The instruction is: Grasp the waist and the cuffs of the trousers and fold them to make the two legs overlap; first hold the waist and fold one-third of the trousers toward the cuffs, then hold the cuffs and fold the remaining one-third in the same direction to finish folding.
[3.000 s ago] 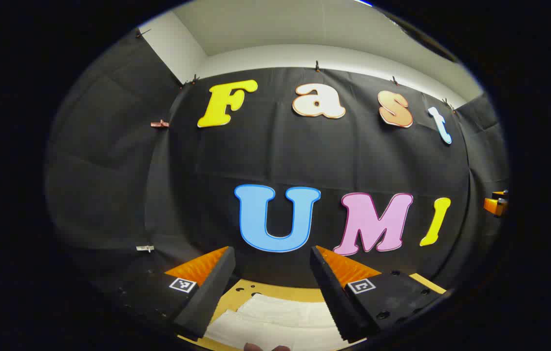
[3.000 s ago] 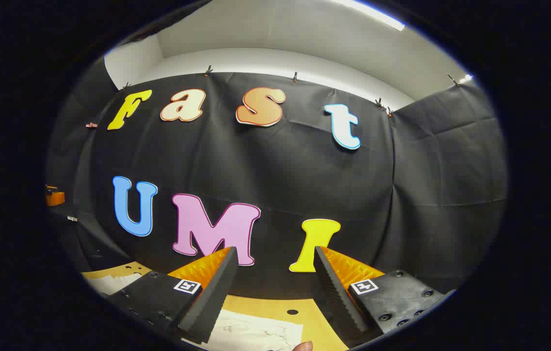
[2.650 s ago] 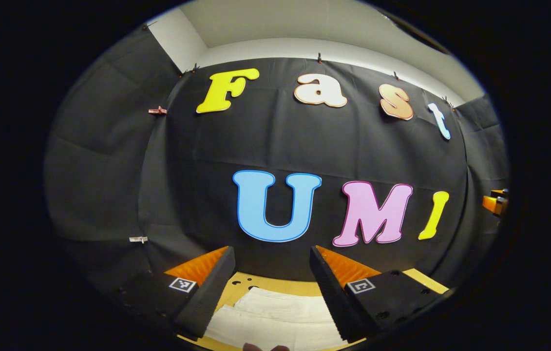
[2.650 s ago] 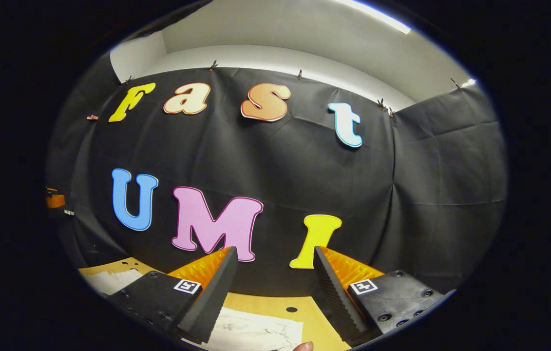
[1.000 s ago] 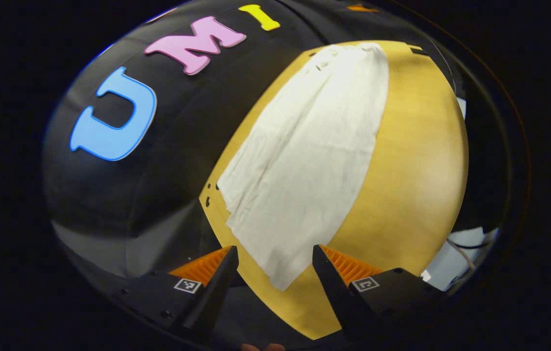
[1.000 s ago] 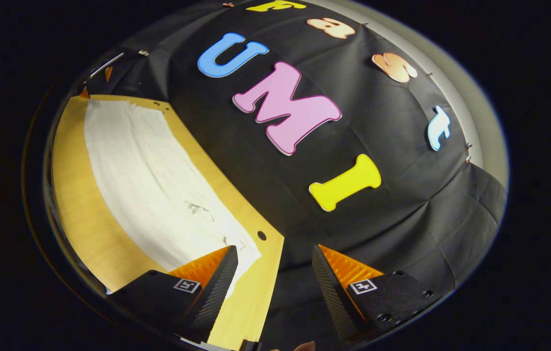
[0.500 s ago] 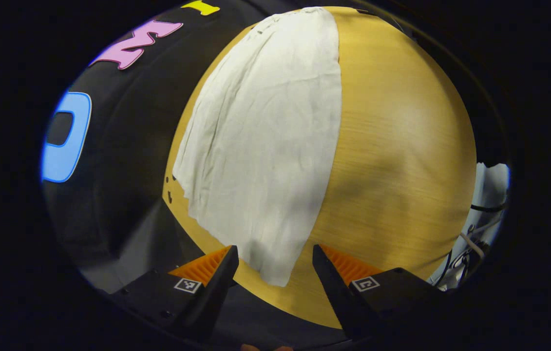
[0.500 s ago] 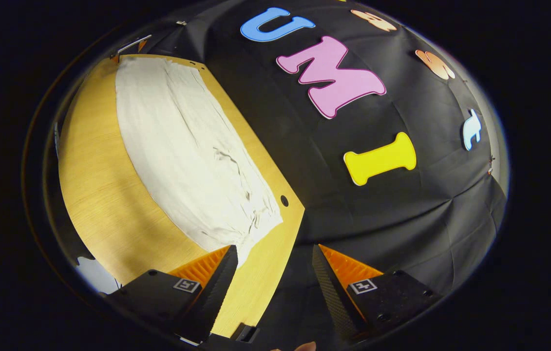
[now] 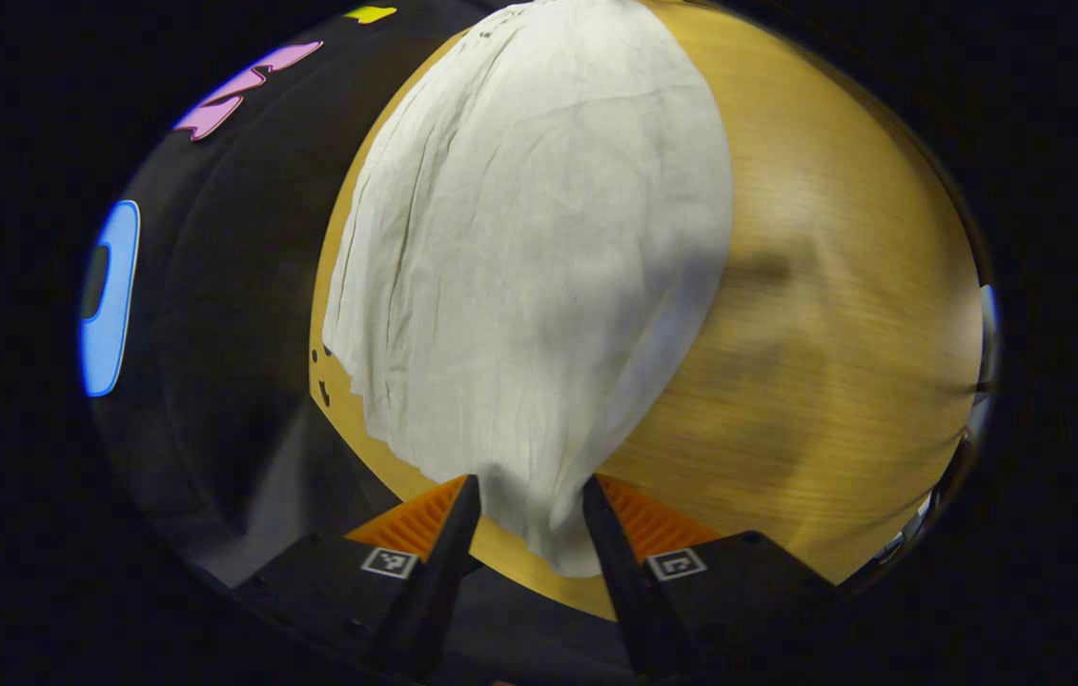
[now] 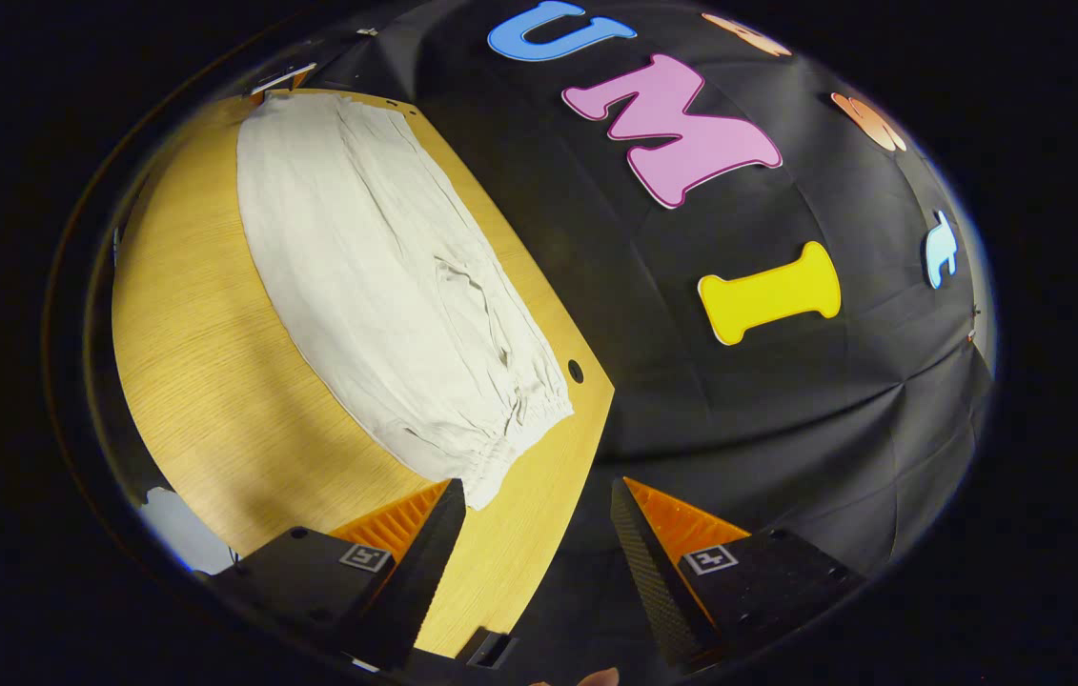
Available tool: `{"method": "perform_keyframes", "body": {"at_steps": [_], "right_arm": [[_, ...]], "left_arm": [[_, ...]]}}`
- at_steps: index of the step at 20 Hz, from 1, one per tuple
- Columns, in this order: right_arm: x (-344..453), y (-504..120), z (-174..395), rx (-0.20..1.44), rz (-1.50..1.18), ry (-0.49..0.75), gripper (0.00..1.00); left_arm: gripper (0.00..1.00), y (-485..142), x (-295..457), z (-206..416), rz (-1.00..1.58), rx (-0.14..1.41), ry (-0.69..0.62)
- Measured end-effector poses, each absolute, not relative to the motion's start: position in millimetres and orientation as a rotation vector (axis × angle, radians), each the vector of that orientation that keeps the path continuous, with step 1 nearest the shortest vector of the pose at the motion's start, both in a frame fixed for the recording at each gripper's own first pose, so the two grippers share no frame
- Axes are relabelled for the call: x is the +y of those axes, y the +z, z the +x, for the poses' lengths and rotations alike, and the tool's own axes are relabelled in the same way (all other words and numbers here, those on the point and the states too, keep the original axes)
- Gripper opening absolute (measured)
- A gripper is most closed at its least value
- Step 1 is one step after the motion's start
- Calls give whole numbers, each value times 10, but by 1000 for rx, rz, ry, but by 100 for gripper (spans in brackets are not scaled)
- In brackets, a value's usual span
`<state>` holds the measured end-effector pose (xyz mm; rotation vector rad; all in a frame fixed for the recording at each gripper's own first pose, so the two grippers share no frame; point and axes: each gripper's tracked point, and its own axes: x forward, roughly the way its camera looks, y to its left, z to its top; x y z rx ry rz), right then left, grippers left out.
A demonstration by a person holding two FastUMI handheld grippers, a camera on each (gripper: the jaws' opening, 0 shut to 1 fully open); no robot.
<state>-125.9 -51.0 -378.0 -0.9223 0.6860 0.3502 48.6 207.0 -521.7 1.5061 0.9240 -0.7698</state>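
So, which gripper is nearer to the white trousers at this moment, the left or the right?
Left. The left gripper has a corner of the trousers between its open fingers. The right gripper hangs by the waist end, its fingers open with the table edge between them, no cloth.

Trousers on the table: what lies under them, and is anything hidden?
The white trousers lie flat on the wooden table, whose bare top shows beside them. Whatever sits beneath the cloth is covered; no bulge suggests anything there.
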Motion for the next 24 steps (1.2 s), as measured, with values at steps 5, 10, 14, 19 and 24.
{"method": "perform_keyframes", "body": {"at_steps": [5, 10, 14, 19, 24], "right_arm": [[-510, -4072, -1167, 699, -1007, 469, 95], [-537, -4508, -1219, 737, -1124, 651, 95], [-556, -4882, -1198, 768, -1203, 761, 94], [-563, -5279, -1000, 790, -1278, 836, 95], [-462, -5521, -823, 818, -1310, 895, 78]], "left_arm": [[16, -5320, 2075, 584, 1565, 953, -768], [5, -5325, 2041, 596, 1541, 957, -763], [5, -5318, 2029, 577, 1510, 975, -750], [5, -5302, 2035, 562, 1524, 974, -733], [6, -5295, 2026, 566, 1573, 966, -724]]}}
